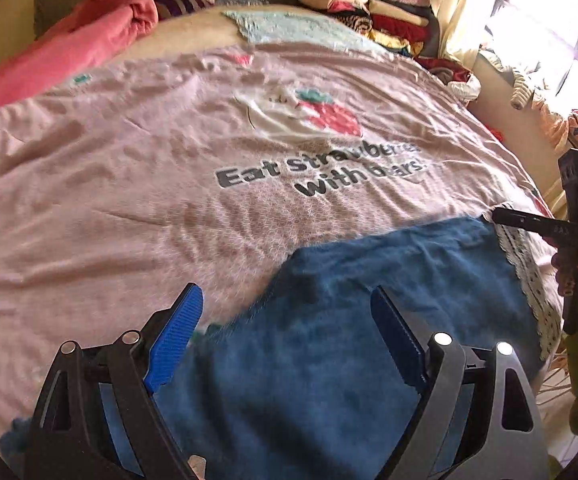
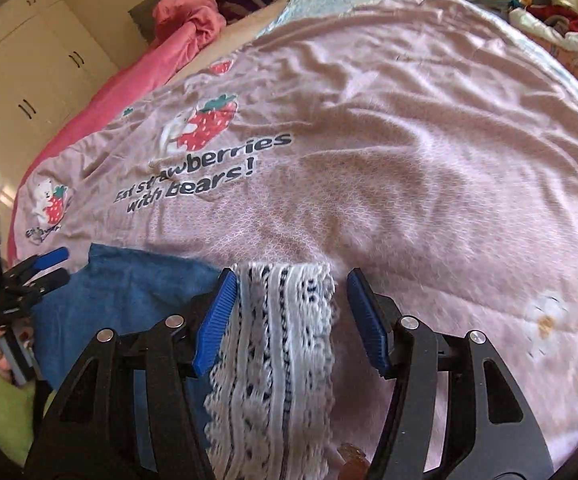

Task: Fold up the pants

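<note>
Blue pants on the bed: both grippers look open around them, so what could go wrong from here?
1. The right gripper straddles the lace trim without pinching it; closing now may catch only lace, and the blue pants could stretch or slip.
2. The left gripper hangs open over the pants' edge, so a low grab might also pinch the pink bedspread.
3. The pants lie near the bed's edge and may slide off.

We are in a home bedroom: a bed (image 1: 89,200) under a pink strawberry-print cover (image 2: 409,160), folded clothes (image 1: 369,8) stacked at its far corner, cream wardrobe doors (image 2: 29,72), a curtained window (image 1: 549,40).
</note>
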Available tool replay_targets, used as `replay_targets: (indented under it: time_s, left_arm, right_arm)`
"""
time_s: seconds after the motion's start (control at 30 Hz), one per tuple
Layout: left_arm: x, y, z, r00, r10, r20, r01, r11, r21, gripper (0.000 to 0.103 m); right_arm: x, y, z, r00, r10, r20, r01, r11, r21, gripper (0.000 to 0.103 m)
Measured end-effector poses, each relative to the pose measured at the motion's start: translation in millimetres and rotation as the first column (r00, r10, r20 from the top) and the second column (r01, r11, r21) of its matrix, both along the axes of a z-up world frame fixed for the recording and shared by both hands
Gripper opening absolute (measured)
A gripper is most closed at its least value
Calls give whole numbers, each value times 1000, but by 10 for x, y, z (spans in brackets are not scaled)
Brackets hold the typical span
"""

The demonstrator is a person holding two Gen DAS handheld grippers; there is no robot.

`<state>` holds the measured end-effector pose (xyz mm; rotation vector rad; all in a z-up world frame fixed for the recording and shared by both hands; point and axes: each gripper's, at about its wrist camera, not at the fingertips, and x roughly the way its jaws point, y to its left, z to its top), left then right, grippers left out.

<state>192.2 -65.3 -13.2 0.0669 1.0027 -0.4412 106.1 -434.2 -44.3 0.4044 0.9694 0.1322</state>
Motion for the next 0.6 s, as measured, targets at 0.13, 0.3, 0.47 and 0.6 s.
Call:
replay_targets:
  time_s: [0.13,0.3,0.47,0.6]
  left_arm:
    - [169,-123,-226,999,-12,-30,13,999,31,85]
    - [180,-195,-336,1000,-7,-23,7,1000,24,85]
    - [87,-290,-269,999,-46,-26,46,999,2,28]
    - [14,-332,-153,999,-42,8,42,999,24,10]
  right_arm:
    - [4,41,-57,1000,20,23,-20,1000,-13,51]
    - [-51,86,-66,998,48,48,-46,998,-42,42]
    - [-127,154,-13,993,96,71,-94,995,-30,19]
    - [-201,198,158,985,118,123,-111,992,-64,14]
